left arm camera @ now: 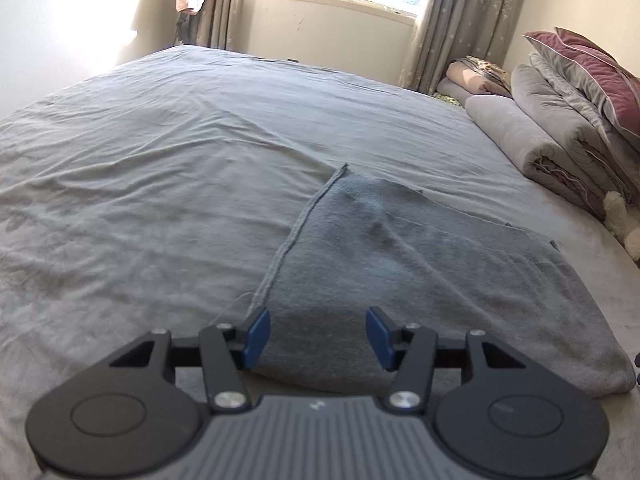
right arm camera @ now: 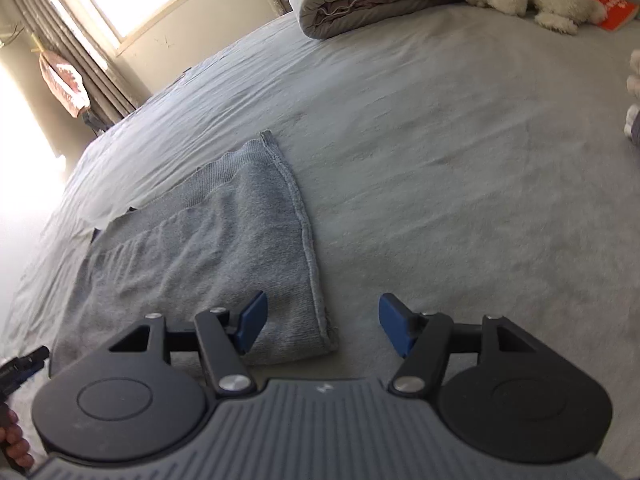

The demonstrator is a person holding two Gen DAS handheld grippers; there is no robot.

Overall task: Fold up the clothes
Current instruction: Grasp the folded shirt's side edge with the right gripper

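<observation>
A grey knitted garment (left arm camera: pixel 400 264) lies flat on the bed with the pale grey sheet (left arm camera: pixel 160 168), near its close edge, already laid in a doubled, roughly rectangular shape with a seamed hem along one long side and a rounded folded edge at the near end. The left claw (left arm camera: pixel 318 334) hangs just over that near folded edge, its blue pads wide apart and holding nothing. The right claw (right arm camera: pixel 323 326) hovers at the garment's near right corner, one pad above the cloth and the other above bare sheet, likewise spread wide and empty.

As the cloth lies, this fits either a pause between folds, with another fold across its length still to come, or a fold just laid down and released; the pictures do not settle which. If a further fold is meant, both claws would need to close on the near edge through all layers at once, since the knit looks soft and the layers could slide apart.

What kind of garment it is cannot be told; sleeves or legs, if any, are tucked out of sight. A dark scrap shows at the far edge (right arm camera: pixel 130 211), unclear what. The garment's far right corner is hard to read in the left view. Part of a hand (right arm camera: pixel 16 440) is cut off at the frame edge
</observation>
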